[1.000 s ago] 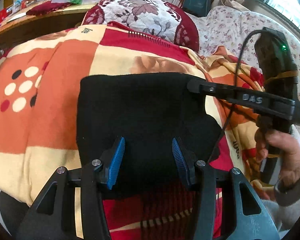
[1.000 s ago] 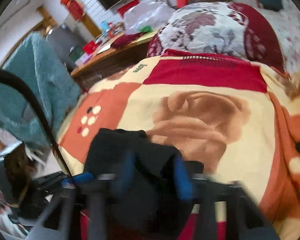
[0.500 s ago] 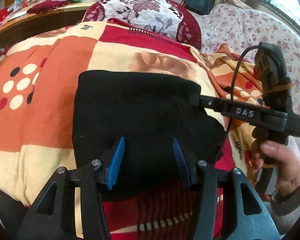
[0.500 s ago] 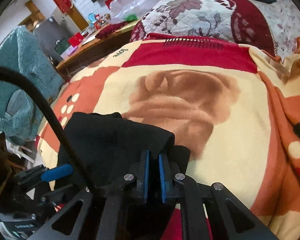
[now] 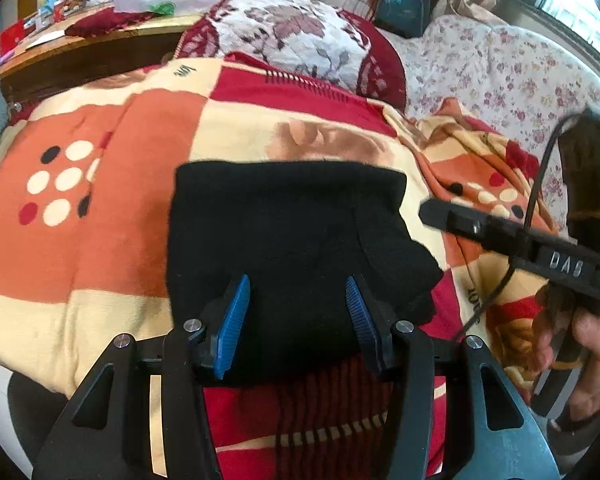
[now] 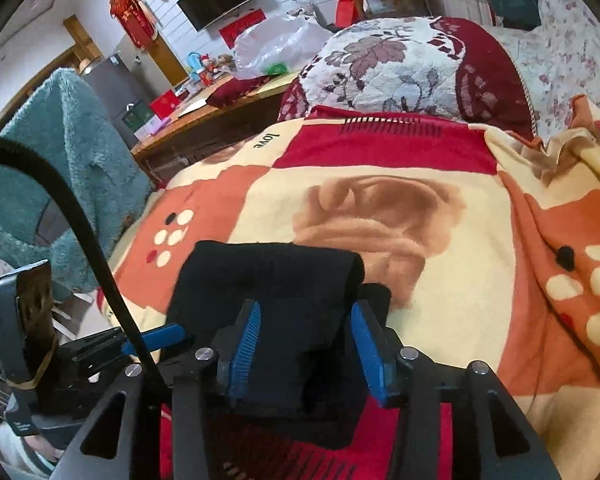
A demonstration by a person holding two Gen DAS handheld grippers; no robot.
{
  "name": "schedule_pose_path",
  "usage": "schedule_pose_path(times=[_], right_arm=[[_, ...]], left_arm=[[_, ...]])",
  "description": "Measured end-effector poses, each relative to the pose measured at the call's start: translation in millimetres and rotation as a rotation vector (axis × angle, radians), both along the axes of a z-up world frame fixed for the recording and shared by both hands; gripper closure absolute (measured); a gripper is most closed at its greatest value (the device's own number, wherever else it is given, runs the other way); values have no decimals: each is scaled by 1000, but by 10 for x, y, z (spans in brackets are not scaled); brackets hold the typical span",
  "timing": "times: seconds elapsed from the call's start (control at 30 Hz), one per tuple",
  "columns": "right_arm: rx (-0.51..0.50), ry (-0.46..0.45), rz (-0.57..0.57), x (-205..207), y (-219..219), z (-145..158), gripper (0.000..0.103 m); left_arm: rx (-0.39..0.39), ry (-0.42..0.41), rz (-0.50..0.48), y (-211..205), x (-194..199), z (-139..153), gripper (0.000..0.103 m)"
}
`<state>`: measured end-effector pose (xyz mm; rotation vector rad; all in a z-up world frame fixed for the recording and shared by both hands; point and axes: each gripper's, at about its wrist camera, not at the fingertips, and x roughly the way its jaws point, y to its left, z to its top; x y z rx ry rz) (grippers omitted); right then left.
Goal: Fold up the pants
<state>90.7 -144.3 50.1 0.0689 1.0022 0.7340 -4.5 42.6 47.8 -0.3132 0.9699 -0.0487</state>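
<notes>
Looks like this is the tail end of the fold: the black soft-knit pants (image 5: 284, 236) sit as a compact squarish bundle on the checked orange, cream and red fleece blanket (image 5: 100, 240), roughly mid-blanket with the white-dot patch off to their left.

Nearest to the left wrist camera, the left gripper (image 5: 296, 316) with the blue ribbed pads is angled down over the near edge of the bundle, jaws about half spread. The pads don't seem to be pinching anything; fabric just lies under and between them.

In its own view the right gripper (image 6: 306, 344) is at the bundle's near right corner and its jaws are opening, with the black cloth between the pads but not clamped as far as I can tell. The left wrist view shows its body off the bundle's right side, held by a person's hand (image 5: 580, 344) with a grey cuff.

My guess for next: back both grippers off cleanly without dragging the top layer, maybe pat that bulging right corner flat.

Beyond the pants sits a maroon and white floral quilted cushion (image 5: 300, 44).
</notes>
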Motion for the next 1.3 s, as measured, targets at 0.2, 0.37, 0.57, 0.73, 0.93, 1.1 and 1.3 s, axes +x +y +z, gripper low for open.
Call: schedule_pose_path(times=[0.2, 0.37, 0.57, 0.73, 0.93, 1.1, 1.3], right_arm=[[25, 44, -8, -48, -55, -71, 52], [12, 68, -22, -60, -76, -168, 40], [36, 133, -52, 10, -173, -370, 33], [60, 211, -65, 98, -167, -564, 30], [103, 261, -48, 156, -110, -719, 30], [114, 257, -28, 168, -84, -774, 28], [181, 285, -37, 187, -150, -840, 24]], left_arm=[[-21, -11, 43, 162, -39, 83, 45], [-60, 2, 101, 365, -93, 42, 45], [-130, 30, 172, 631, -130, -105, 45], [-241, 48, 179, 717, -104, -263, 43], [-210, 63, 154, 619, 11, -387, 43], [-201, 79, 149, 568, 97, -483, 36], [-214, 91, 158, 571, 139, -536, 33]])
